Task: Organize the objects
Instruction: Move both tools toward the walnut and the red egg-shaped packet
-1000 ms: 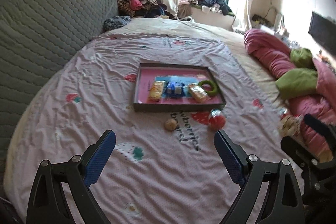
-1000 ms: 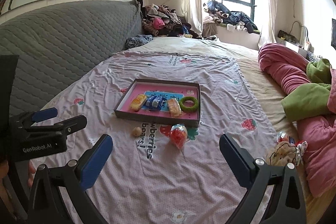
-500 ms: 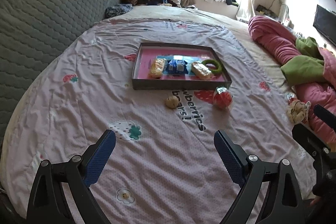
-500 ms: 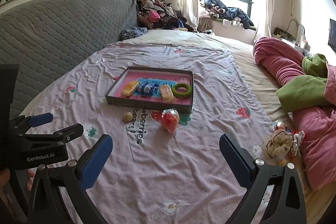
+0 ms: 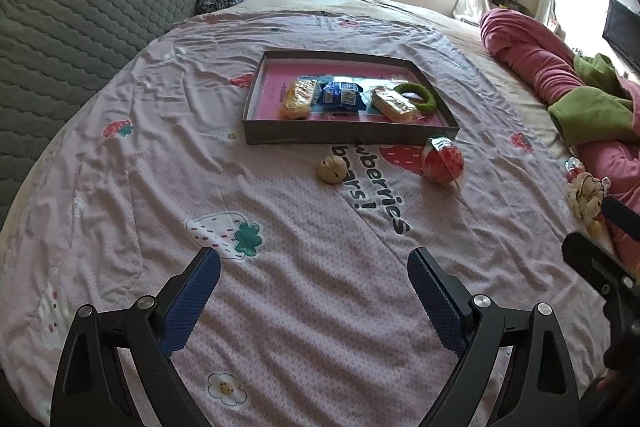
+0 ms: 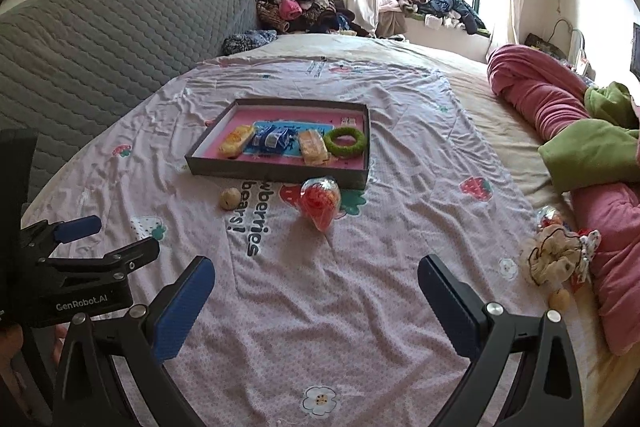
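A shallow dark box with a pink floor (image 5: 344,138) (image 6: 276,171) lies on the bed. It holds two yellow snack packs, a blue pack (image 5: 340,95) and a green ring (image 6: 344,142). In front of it lie a small tan ball (image 5: 331,169) (image 6: 229,198) and a red item in clear wrap (image 5: 443,159) (image 6: 320,202). A small cloth bundle (image 6: 558,259) (image 5: 584,195) lies at the right by the pink duvet. My left gripper (image 5: 314,267) and right gripper (image 6: 316,273) are both open and empty, well short of the objects.
A grey quilted headboard (image 6: 100,39) runs along the left. A pink duvet and green pillows (image 6: 588,155) pile up on the right. Clothes are heaped by the window at the far end (image 6: 304,7). The left gripper body shows at the left edge of the right wrist view (image 6: 76,267).
Both grippers have moved forward over the bed, so the box and loose items look nearer. The left view has tilted down. Both stay open.
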Motion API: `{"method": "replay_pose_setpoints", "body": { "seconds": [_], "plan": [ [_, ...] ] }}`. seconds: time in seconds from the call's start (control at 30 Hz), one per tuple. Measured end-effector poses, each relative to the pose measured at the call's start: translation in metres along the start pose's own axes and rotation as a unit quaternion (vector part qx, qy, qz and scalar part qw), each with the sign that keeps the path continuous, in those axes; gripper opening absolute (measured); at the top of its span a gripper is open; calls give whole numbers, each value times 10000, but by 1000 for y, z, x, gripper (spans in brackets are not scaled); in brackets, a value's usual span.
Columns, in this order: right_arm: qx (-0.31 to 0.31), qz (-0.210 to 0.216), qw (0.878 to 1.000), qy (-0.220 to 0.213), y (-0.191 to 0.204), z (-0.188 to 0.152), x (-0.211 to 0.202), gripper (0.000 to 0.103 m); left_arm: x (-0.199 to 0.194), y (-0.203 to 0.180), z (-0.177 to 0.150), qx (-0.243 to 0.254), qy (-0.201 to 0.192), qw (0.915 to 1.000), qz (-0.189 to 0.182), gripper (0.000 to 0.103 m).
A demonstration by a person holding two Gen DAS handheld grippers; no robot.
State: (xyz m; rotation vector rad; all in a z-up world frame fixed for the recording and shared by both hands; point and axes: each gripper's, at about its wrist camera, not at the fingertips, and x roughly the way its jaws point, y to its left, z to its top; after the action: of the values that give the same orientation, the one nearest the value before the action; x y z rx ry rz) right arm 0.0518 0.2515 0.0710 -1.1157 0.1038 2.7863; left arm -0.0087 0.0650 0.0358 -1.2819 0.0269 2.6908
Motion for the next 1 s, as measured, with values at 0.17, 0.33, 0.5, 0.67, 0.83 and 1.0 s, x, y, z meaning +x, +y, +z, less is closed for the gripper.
{"method": "replay_pose_setpoints", "body": {
  "seconds": [0.17, 0.33, 0.5, 0.67, 0.83, 1.0],
  "plan": [
    [28, 13, 10000, 83, 0, -3, 12, 102, 10, 1, 1, -24, 47, 10000, -40, 95],
    [26, -14, 9998, 199, -2, -1, 29, 102, 22, 2, 8, -36, 102, 9999, -39, 95],
    [-37, -69, 9996, 268, -2, 2, 45, 102, 39, -1, 13, 21, 196, 9998, -61, 95],
    [-84, -91, 9992, 367, -1, 2, 62, 102, 55, -4, 17, 64, 276, 9996, -35, 95],
    [-32, -74, 9990, 436, -4, 2, 76, 102, 71, -6, 19, 88, 381, 9992, -72, 95],
    [24, -57, 9988, 495, -8, 3, 89, 102, 84, -5, 22, 85, 462, 9989, -81, 95]
  ]
}}
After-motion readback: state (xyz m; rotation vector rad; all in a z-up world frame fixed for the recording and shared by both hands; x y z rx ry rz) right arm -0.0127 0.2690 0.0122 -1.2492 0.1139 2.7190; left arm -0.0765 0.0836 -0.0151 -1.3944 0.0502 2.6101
